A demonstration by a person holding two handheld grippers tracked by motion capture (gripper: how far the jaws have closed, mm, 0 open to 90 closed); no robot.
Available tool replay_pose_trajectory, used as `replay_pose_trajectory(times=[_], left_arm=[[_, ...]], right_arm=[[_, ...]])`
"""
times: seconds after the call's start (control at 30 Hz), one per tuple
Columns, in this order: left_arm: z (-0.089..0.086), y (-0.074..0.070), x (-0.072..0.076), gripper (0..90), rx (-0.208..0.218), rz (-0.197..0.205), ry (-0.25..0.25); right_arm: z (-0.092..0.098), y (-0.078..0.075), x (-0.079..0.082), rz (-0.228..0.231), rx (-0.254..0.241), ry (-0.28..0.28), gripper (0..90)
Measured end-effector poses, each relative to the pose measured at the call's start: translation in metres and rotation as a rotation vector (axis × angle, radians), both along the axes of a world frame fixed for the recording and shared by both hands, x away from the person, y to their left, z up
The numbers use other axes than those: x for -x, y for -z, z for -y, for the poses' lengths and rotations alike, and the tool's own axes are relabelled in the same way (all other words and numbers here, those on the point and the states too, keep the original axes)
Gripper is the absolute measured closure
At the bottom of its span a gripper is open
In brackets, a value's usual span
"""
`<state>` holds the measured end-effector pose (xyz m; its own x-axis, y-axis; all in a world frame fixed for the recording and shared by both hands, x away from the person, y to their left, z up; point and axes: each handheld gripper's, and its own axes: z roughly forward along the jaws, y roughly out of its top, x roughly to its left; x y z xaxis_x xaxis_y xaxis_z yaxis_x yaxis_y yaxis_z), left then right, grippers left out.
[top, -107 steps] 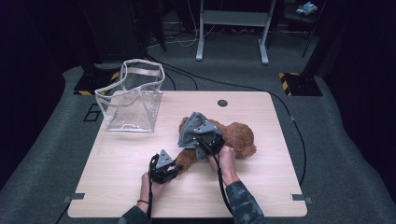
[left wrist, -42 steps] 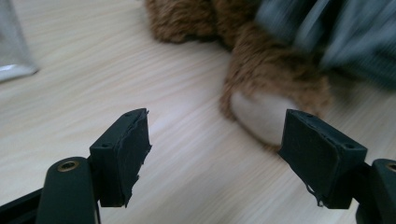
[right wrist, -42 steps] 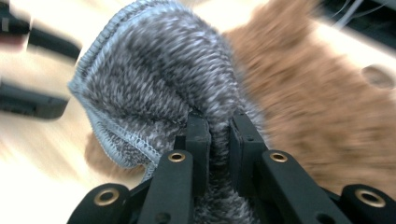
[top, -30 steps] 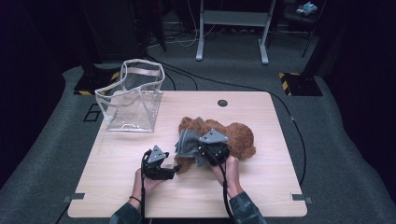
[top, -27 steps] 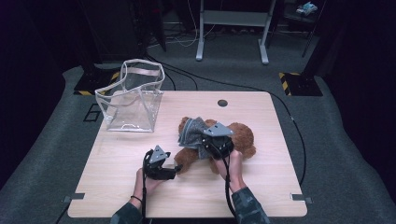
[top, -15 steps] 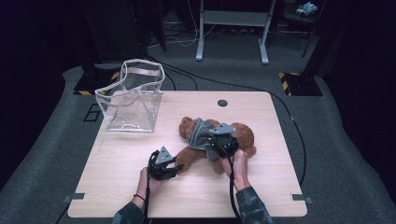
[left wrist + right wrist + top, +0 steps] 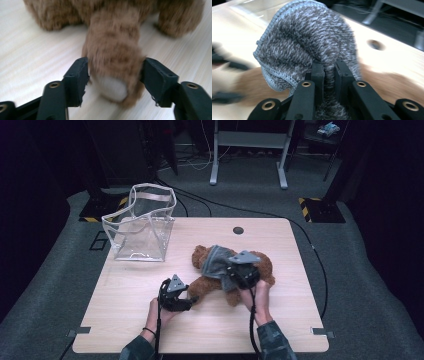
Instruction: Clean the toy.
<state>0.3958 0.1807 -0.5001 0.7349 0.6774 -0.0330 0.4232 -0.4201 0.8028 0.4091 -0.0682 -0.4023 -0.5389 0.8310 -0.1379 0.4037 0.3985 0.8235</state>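
Observation:
A brown teddy bear (image 7: 262, 266) lies on the wooden table (image 7: 285, 320), right of the middle. A grey knitted cloth (image 7: 216, 261) drapes over its upper body. My right gripper (image 7: 235, 271) is shut on a fold of that cloth (image 7: 312, 32), which bunches up above the right gripper (image 7: 329, 72). My left gripper (image 7: 192, 299) sits at the bear's near leg (image 7: 113, 50). That leg lies between the jaws of the left gripper (image 7: 115, 75), and the pads touch the fur on both sides. These jaws have just been opening.
A clear plastic tote bag (image 7: 142, 227) stands upright at the table's far left. A round cable hole (image 7: 238, 230) is near the far edge. Cables and a metal stand's feet lie on the grey floor beyond the table.
My right gripper has carried the grey cloth a little to the right across the bear. The left gripper has stayed at the leg.

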Motion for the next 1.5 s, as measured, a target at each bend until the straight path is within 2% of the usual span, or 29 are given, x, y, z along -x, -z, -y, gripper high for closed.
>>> replay_pose_trajectory(times=[0.03, 0.07, 0.1, 0.13, 0.17, 0.23, 0.3, 0.37, 0.43, 0.47, 0.53, 0.6, 0.67, 0.7, 0.73, 0.8, 0.83, 0.9, 0.97, 1.0, 1.13, 1.27, 1.37, 1.43, 1.5], left_arm=[[0.003, -0.001, -0.001, 36.8, -0.006, 0.007, -0.005], [0.007, 0.0, -0.003, 36.9, -0.029, 0.015, -0.002], [0.011, 0.003, -0.005, 38.3, -0.048, 0.011, 0.001], [0.013, 0.006, -0.006, 41.3, -0.062, 0.008, 0.004], [0.015, 0.007, -0.007, 44.6, -0.068, 0.01, 0.004], [0.013, 0.007, -0.007, 51.5, -0.084, 0.018, 0.011], [0.012, 0.009, -0.008, 57.4, -0.072, 0.015, 0.013], [0.011, 0.011, -0.008, 59.4, -0.064, 0.01, 0.013], [0.01, 0.013, -0.008, 59.7, -0.053, 0.013, 0.004], [0.01, 0.013, -0.008, 59.6, -0.053, 0.013, 0.004], [0.008, 0.015, -0.008, 59.5, -0.031, 0.011, -0.004], [0.006, 0.018, -0.007, 59.4, -0.007, 0.013, -0.01], [0.005, 0.019, -0.006, 59.3, -0.003, 0.023, -0.009], [0.004, 0.02, -0.007, 59.4, 0.003, 0.023, -0.008], [0.004, 0.021, -0.007, 59.4, 0.009, 0.027, -0.009], [0.003, 0.022, -0.006, 59.5, 0.018, 0.03, -0.012], [0.003, 0.023, -0.005, 59.5, 0.031, 0.024, -0.017], [0.003, 0.024, -0.005, 59.5, 0.031, 0.039, -0.022], [0.002, 0.025, -0.005, 59.5, 0.041, 0.031, -0.024], [0.002, 0.025, -0.005, 59.5, 0.04, 0.031, -0.024], [0.003, 0.026, -0.005, 59.5, 0.041, 0.041, -0.029], [0.003, 0.025, -0.004, 59.5, 0.032, 0.04, -0.023], [0.003, 0.025, -0.004, 59.5, 0.027, 0.044, -0.021], [0.004, 0.025, -0.004, 59.5, 0.027, 0.054, -0.027], [0.003, 0.025, -0.004, 59.5, 0.028, 0.044, -0.02]], right_arm=[[-0.012, 0.003, 0.002, -0.011, 0.029, -0.053, 79.6], [-0.025, 0.008, 0.006, -0.036, 0.047, -0.077, 79.5], [-0.038, 0.015, 0.008, -0.047, 0.089, -0.094, 79.5], [-0.047, 0.024, 0.01, -0.057, 0.131, -0.097, 79.6], [-0.053, 0.033, 0.011, -0.074, 0.146, -0.084, 79.7], [-0.053, 0.049, 0.009, -0.102, 0.179, -0.068, 80.0], [-0.044, 0.064, 0.008, -0.148, 0.143, -0.036, 80.3], [-0.04, 0.07, 0.008, -0.17, 0.11, -0.024, 80.3], [-0.036, 0.076, 0.009, -0.203, 0.117, -0.021, 80.3], [-0.035, 0.079, 0.008, -0.246, 0.117, -0.01, 80.3], [-0.031, 0.084, 0.006, -0.272, 0.137, -0.014, 80.3], [-0.025, 0.085, 0.005, -0.301, 0.109, -0.018, 80.3], [-0.021, 0.075, 0.007, -0.297, 0.073, -0.029, 80.2], [-0.018, 0.066, 0.009, -0.271, 0.042, -0.033, 80.2], [-0.014, 0.051, 0.012, -0.226, 0.006, -0.031, 80.2], [-0.01, 0.033, 0.012, -0.161, -0.019, -0.01, 80.2], [-0.009, 0.03, 0.01, -0.156, -0.019, -0.008, 80.1], [-0.009, 0.035, 0.002, -0.179, -0.015, 0.0, 80.2], [-0.014, 0.052, -0.004, -0.22, 0.016, -0.011, 80.4], [-0.017, 0.062, -0.004, -0.227, 0.023, -0.026, 80.4], [-0.024, 0.078, -0.002, -0.274, 0.032, -0.026, 80.5], [-0.026, 0.092, -0.002, -0.327, 0.069, -0.001, 80.8], [-0.022, 0.098, -0.002, -0.359, 0.069, 0.009, 80.7], [-0.018, 0.097, -0.001, -0.373, 0.06, 0.011, 80.6], [-0.014, 0.091, 0.002, -0.356, 0.033, -0.007, 80.3]])
